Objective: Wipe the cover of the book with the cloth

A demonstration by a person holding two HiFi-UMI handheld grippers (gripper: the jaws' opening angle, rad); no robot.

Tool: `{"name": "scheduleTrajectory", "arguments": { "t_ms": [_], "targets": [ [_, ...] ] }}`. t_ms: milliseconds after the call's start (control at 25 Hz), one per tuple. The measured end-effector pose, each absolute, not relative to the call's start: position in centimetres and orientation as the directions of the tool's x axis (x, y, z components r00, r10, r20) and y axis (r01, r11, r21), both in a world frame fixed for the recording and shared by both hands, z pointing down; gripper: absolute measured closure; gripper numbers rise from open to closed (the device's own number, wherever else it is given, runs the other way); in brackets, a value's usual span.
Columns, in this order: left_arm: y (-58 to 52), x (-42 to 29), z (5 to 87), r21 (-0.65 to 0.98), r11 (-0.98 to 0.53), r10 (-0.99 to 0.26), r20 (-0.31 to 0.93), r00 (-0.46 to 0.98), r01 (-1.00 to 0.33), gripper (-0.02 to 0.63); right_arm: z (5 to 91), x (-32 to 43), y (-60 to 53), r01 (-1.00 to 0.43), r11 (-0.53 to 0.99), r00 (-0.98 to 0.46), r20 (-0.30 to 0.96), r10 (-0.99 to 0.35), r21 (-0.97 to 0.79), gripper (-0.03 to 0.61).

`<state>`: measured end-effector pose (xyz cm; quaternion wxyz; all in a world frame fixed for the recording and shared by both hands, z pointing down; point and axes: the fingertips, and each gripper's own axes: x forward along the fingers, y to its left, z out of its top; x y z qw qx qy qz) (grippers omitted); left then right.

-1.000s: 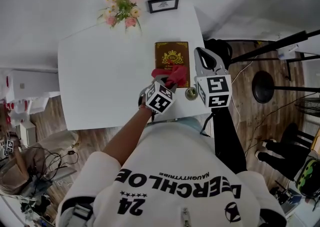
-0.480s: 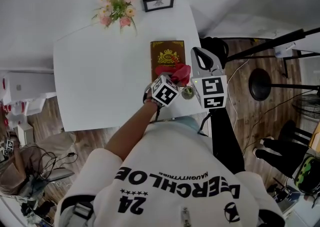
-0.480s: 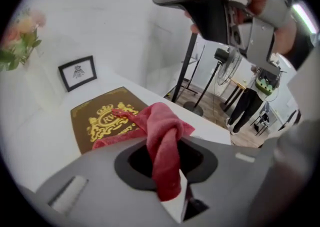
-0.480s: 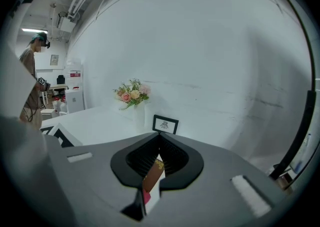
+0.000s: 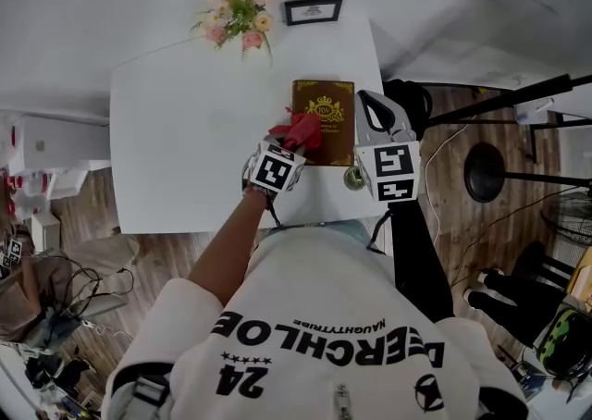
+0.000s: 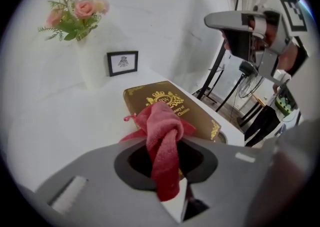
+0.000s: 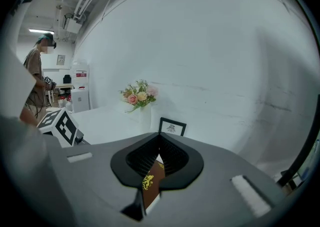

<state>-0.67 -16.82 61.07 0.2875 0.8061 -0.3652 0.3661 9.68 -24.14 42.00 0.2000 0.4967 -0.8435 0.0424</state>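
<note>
A brown book with gold print lies near the right edge of the white table. A red cloth rests on the left part of its cover, bunched up. My left gripper is shut on the cloth, which hangs out between the jaws in front of the book. My right gripper hovers just right of the book with its jaws shut and nothing in them. In the right gripper view a strip of the book shows below the right gripper.
A vase of pink flowers and a small black picture frame stand at the table's far edge. A small round object sits near the book's near right corner. Black stands occupy the floor to the right. A person stands far off.
My left gripper has carried the cloth from the near right part of the cover toward its left side and a little farther up. The right gripper has stayed beside the book.
</note>
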Motion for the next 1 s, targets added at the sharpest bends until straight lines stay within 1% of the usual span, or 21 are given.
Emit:
{"name": "scheduleTrajectory", "arguments": {
  "t_ms": [120, 240, 360, 480, 640, 800, 1000],
  "targets": [
    [-17.3, -0.4, 60.7, 0.166, -0.589, -0.396, 0.793, 0.462, -0.791, 0.466, 41.4, 9.2, -24.0, -0.852, 0.504, -0.433, 0.356, -0.829, 0.138, 0.575],
    [-19.0, -0.6, 58.7, 0.11, -0.581, -0.488, 0.746, 0.453, -0.806, 0.466, 39.1, 9.1, -23.4, -0.846, 0.513, -0.463, 0.278, -0.842, 0.146, 0.575],
    [-21.4, -1.2, 54.6, 0.06, -0.554, -0.604, 0.657, 0.451, -0.83, 0.466, 37.8, 9.5, -23.5, -0.853, 0.506, -0.469, 0.236, -0.851, 0.129, 0.577],
    [-23.0, -1.4, 50.0, 0.008, -0.549, -0.689, 0.562, 0.458, -0.835, 0.466, 37.2, 9.5, -23.5, -0.854, 0.506, -0.472, 0.226, -0.852, 0.123, 0.576],
    [-24.6, -1.7, 43.0, -0.044, -0.531, -0.785, 0.403, 0.471, -0.846, 0.466, 36.1, 9.4, -23.5, -0.861, 0.495, -0.47, 0.192, -0.862, 0.114, 0.577],
    [-25.4, -2.4, 37.2, -0.084, -0.5, -0.844, 0.268, 0.464, -0.862, 0.466, 35.2, 9.3, -23.9, -0.868, 0.484, -0.465, 0.162, -0.871, 0.108, 0.576],
    [-25.4, -3.0, 32.7, -0.112, -0.477, -0.874, 0.159, 0.458, -0.872, 0.466, 34.0, 8.8, -24.1, -0.868, 0.478, -0.465, 0.122, -0.877, 0.134, 0.576]
  ]
}}
